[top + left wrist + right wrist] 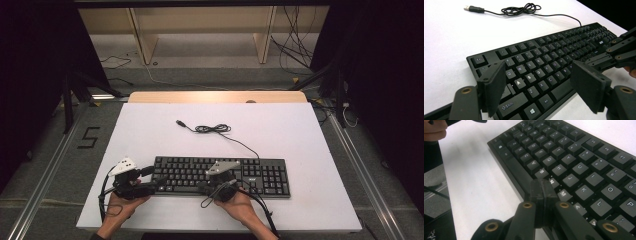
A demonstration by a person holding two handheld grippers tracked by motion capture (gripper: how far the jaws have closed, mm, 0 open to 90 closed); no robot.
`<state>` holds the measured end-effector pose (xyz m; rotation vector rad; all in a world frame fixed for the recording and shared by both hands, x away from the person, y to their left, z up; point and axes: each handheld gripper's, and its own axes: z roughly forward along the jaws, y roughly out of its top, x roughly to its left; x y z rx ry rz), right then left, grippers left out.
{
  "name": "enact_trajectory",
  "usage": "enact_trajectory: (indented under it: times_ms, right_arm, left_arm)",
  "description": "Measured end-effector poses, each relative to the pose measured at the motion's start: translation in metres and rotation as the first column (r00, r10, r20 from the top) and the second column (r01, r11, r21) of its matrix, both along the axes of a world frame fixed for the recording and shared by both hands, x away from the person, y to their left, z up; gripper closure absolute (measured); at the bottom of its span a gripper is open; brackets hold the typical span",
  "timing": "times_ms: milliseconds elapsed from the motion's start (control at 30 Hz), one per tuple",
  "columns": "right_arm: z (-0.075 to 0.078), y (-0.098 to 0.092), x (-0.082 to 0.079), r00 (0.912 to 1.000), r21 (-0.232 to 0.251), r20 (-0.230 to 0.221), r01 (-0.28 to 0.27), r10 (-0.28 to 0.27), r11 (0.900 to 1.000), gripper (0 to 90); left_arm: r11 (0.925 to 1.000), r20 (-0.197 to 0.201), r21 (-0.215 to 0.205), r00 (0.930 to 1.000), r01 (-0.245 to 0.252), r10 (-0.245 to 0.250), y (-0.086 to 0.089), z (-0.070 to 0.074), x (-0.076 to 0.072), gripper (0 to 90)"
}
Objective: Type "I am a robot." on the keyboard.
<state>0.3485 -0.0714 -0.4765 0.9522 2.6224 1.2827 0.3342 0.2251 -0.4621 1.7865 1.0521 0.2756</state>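
From the high view, a black keyboard (222, 176) lies flat on the white desk (150, 125), close to the person's side. Its thin cable (215, 129) runs off toward the far side and ends in a loose little bundle with the plug lying free, so it is not plugged into anything. The left gripper (152, 181) sits at the keyboard's left end, and the right gripper (202, 189) rests over the bottom row of keys near the middle. Each one is held by a hand that comes in from the near edge of the desk. In the left gripper view, the two black jaws stand wide apart with nothing between them. They hang just above the left corner of the keyboard (541, 72), over the letter keys there. It looks like this gripper is just waiting, or getting ready to steady that end. The other gripper reaches in from the right side of this view. In the right gripper view, the jaws are pressed tight together and hold nothing. Closed like that they make one narrow tip, a bit like a finger. The tip sits right at the front edge of the keyboard (584, 167), by the long bar below the N key. It seems to be placed there to push a key down.
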Motion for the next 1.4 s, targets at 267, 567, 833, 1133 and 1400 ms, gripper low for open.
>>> enact_trajectory:
  times_ms: [267,567,833,1133,1400]
  right_arm:
    - [-0.003,0.002,0.0,1.0,-0.016,0.002,-0.002,0.002,1.0,90.0]
    - [-0.007,0.004,0.0,1.0,-0.041,0.0,0.004,-0.004,0.999,90.0]
    - [-0.006,0.006,-0.002,0.9998,-0.055,0.017,0.009,-0.008,0.998,90.0]
    - [0.003,-0.005,0.002,0.9992,0.039,0.005,0.039,-0.039,0.998,83.6]
    - [0.01,-0.016,0.004,0.9983,0.082,0.006,0.058,-0.058,0.995,66.2]
  left_arm:
    - [1.0,0.001,0.003,1.0,0.003,-0.003,0.0,0.0,0.0,28.4]
    - [1.0,0.001,0.004,1.0,0.003,-0.003,-0.001,0.0,0.0,28.4]
    - [1.0,0.0,0.003,1.0,0.001,-0.001,-0.001,0.0,0.0,28.4]
    - [1.0,0.001,-0.003,1.0,-0.009,0.009,0.0,-0.001,0.001,28.7]
    - [0.9996,-0.016,0.004,0.9994,-0.029,0.03,0.001,-0.002,0.003,36.1]
